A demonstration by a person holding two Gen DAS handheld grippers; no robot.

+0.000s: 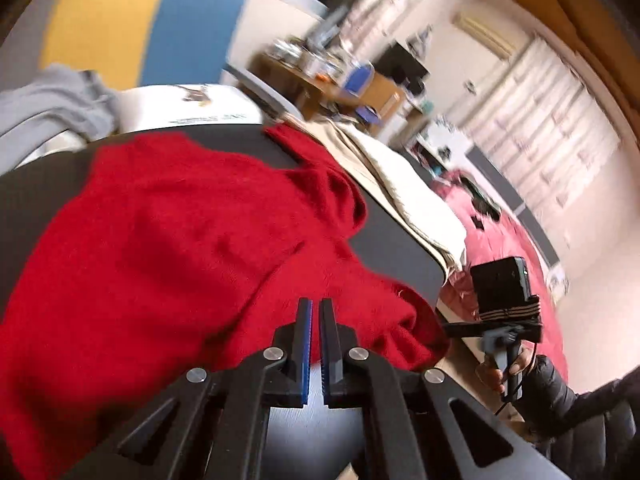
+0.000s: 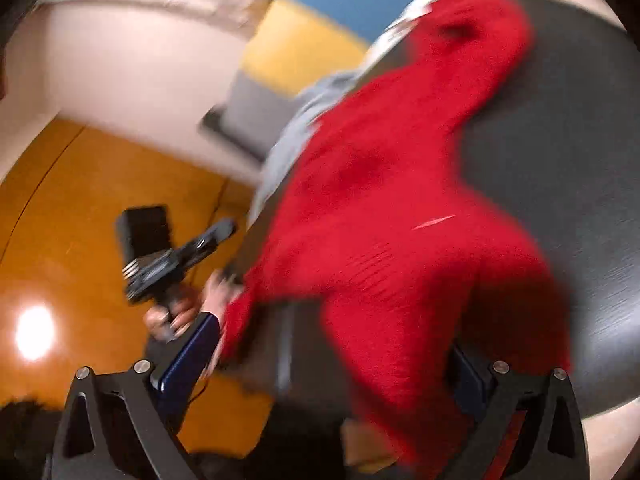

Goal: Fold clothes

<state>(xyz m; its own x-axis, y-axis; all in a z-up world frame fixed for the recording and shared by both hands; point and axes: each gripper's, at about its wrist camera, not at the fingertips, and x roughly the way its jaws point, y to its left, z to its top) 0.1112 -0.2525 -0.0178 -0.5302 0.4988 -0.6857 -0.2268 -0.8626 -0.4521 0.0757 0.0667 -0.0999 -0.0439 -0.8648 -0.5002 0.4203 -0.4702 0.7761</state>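
A red knit sweater (image 1: 168,240) lies spread on a dark grey table (image 1: 392,248); it also shows in the right wrist view (image 2: 380,208), blurred. My left gripper (image 1: 316,308) is over the sweater's near edge, its jaws almost closed with only a narrow gap, and red cloth shows through that gap. My right gripper (image 2: 332,360) has its fingers wide apart, with the sweater's lower part hanging between them. The right gripper also shows in the left wrist view (image 1: 504,312), off the table's right edge.
A grey garment (image 1: 52,100) lies at the table's far left, beige folded cloth (image 1: 404,184) at its far right. A pink cloth (image 1: 504,236) lies on the floor beyond. Cluttered desks (image 1: 332,76) stand at the back. The orange floor (image 2: 80,220) is left of the table.
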